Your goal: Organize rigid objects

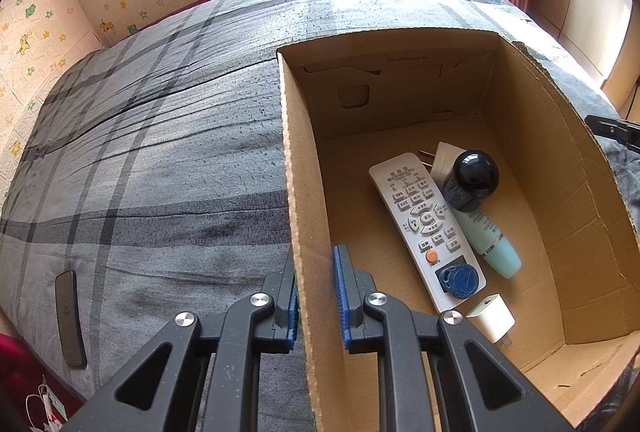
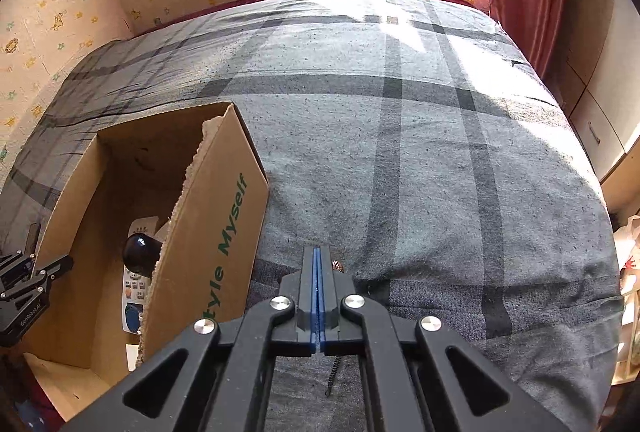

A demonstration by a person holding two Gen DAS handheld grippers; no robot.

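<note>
Left wrist view: the left gripper [image 1: 316, 296] pinches the cardboard box [image 1: 304, 216] wall between its blue pads. Inside lie a remote [image 1: 420, 220], dark-capped bottle [image 1: 474, 178], teal tube [image 1: 498, 248] and white charger [image 1: 490, 318]. The right gripper [image 2: 318, 272] is fully closed, apparently on a small thing I cannot identify, over the plaid bedspread [image 2: 420, 152].

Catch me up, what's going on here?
A person is packing small items into a cardboard box on a bed. The left gripper clamps the box's side wall. A remote, bottle, tube and chargers lie inside. The right gripper is shut over the bedspread, outside the box.
</note>
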